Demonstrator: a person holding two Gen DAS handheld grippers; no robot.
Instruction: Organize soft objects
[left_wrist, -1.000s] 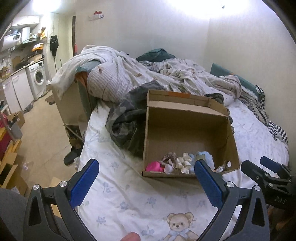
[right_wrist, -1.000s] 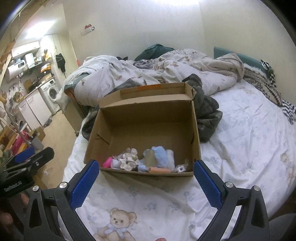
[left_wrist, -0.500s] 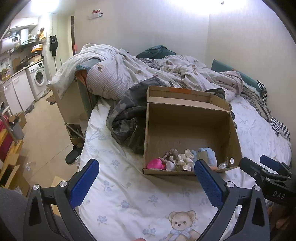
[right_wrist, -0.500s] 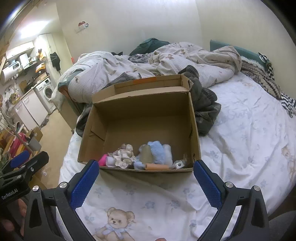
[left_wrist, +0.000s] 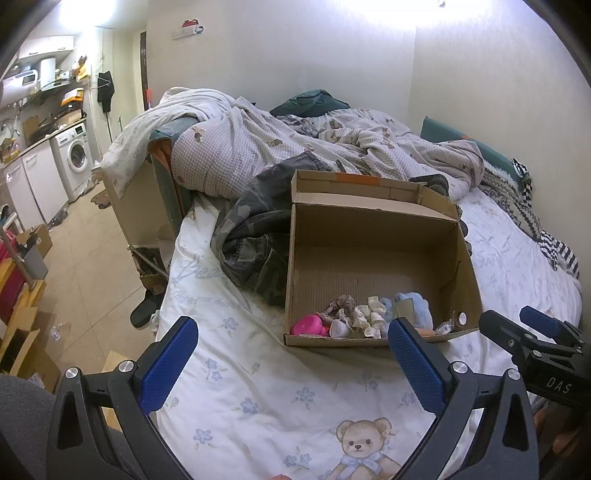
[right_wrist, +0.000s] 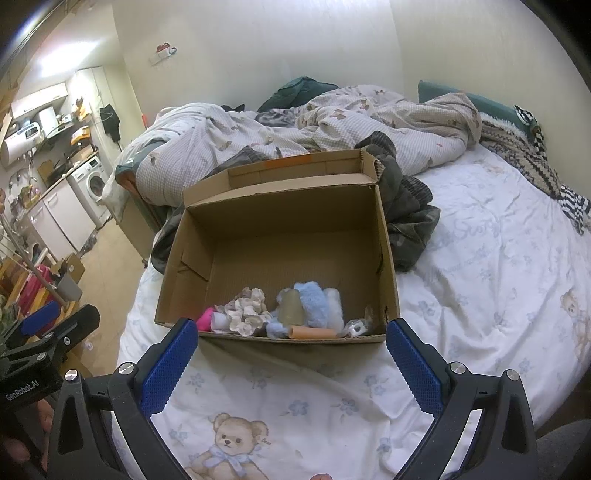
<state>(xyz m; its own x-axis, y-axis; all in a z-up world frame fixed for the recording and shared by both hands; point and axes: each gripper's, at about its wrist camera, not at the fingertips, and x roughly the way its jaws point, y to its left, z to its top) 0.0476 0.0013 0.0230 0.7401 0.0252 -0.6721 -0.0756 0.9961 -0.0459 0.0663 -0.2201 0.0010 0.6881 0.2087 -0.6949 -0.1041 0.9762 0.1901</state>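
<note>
An open cardboard box (left_wrist: 373, 254) (right_wrist: 284, 236) lies on the bed. Along its near wall sit soft items: a pink piece (left_wrist: 308, 326) (right_wrist: 205, 319), a bunch of cream and grey pieces (left_wrist: 360, 317) (right_wrist: 245, 308), fluffy light-blue and white rolls (left_wrist: 415, 310) (right_wrist: 314, 302) and an orange tube (right_wrist: 312, 332). My left gripper (left_wrist: 291, 363) hovers open over the sheet short of the box, nothing between its blue pads. My right gripper (right_wrist: 291, 365) is open too, just before the box's near edge. Each gripper shows at the side of the other's view.
A rumpled checked duvet (left_wrist: 280, 147) and a dark camouflage garment (left_wrist: 255, 236) lie behind and left of the box. The bear-print white sheet (right_wrist: 480, 258) spreads to the right. The bed's left edge drops to a tiled floor (left_wrist: 81, 266) with boxes and a washing machine (left_wrist: 75, 157).
Both grippers have risen and tilted down a little, so more of the box's inside shows. Nothing was grasped or moved.
</note>
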